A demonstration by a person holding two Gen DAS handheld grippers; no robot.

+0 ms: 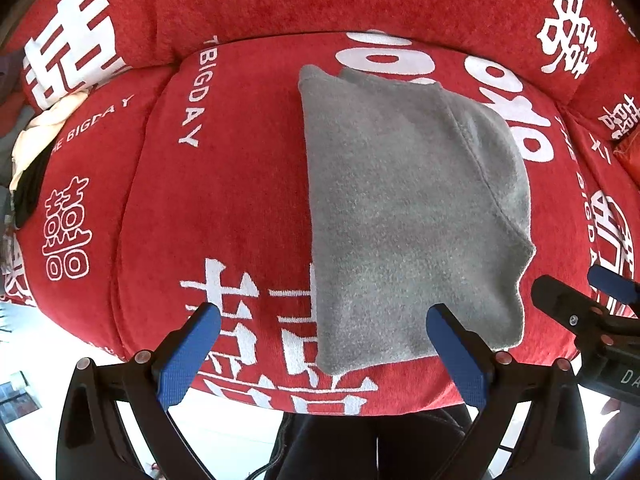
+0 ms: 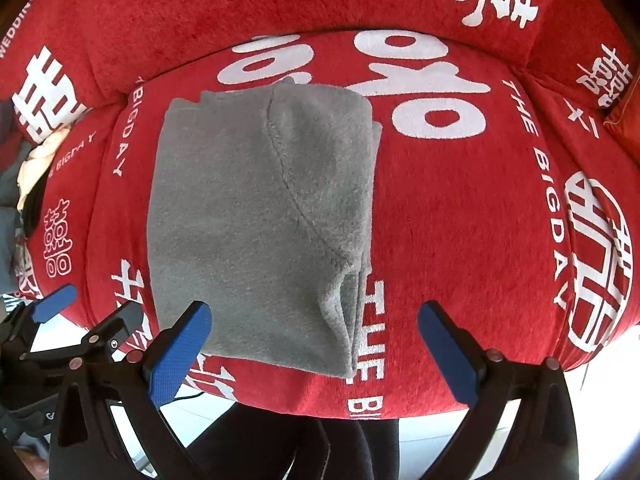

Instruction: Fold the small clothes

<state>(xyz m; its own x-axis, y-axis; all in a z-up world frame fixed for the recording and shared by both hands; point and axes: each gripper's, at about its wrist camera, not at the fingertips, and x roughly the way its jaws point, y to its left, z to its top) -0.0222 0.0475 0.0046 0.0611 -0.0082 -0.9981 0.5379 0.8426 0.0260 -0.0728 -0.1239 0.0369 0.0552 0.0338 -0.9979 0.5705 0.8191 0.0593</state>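
The folded grey fleece garment [image 2: 260,220] lies centre-frame on the red printed cushion [image 2: 460,220]. Soft, light and floppy, it looks best pinched at its lower hem. Left gripper [image 1: 324,340] and right gripper [image 2: 316,340] both hover spread wide, empty.

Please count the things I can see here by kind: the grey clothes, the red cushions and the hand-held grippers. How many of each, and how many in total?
Grey folded garment: 1
Red printed seat cushion: 1
Red printed back cushion: 1
Hand-held grippers, left and right, both open and empty: 2
Total: 5

"THE BIGDAY", "WEDDING" on red sofa cover [image 2: 460,220].
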